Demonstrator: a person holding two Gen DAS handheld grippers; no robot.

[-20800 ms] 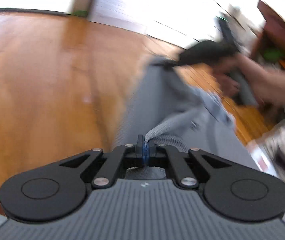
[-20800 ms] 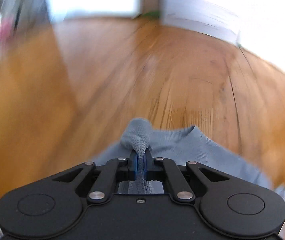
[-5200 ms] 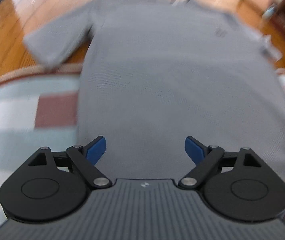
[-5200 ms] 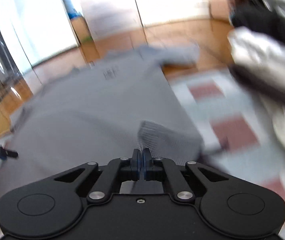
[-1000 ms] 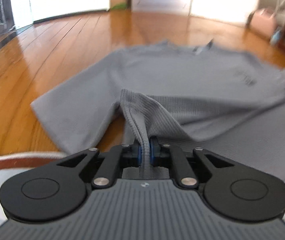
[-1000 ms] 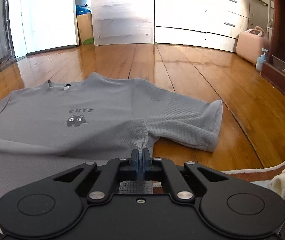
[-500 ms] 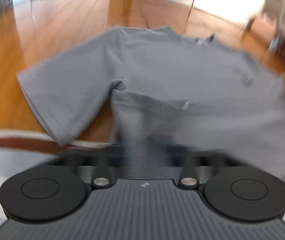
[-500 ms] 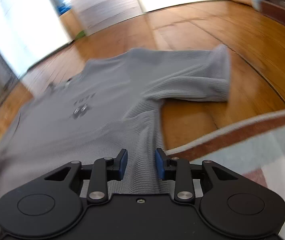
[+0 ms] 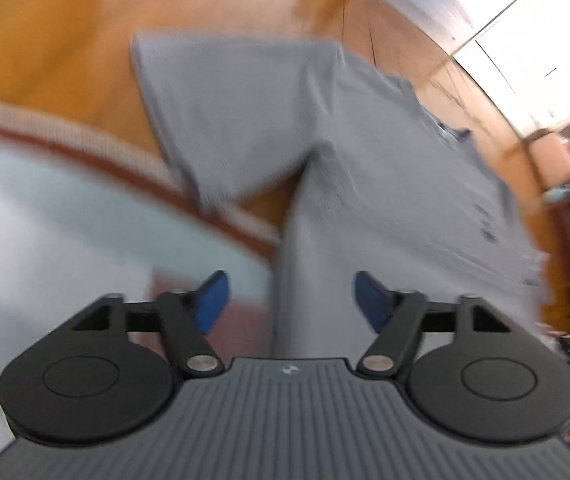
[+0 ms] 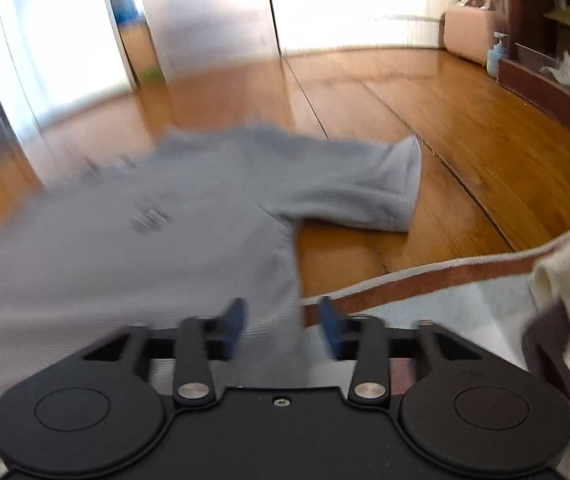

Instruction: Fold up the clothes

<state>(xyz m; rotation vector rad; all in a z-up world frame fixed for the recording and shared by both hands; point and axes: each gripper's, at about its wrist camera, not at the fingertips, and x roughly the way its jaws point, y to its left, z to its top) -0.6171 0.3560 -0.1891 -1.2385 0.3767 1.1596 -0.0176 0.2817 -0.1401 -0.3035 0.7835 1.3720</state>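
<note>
The grey shirt lies spread across the middle of both views, not yet folded. Left gripper and right gripper are opening, pads clear of the cloth between them. All folds remain.

One grey T-shirt and one bordered rug. At upper right, one pink case and one blue pump bottle.
</note>
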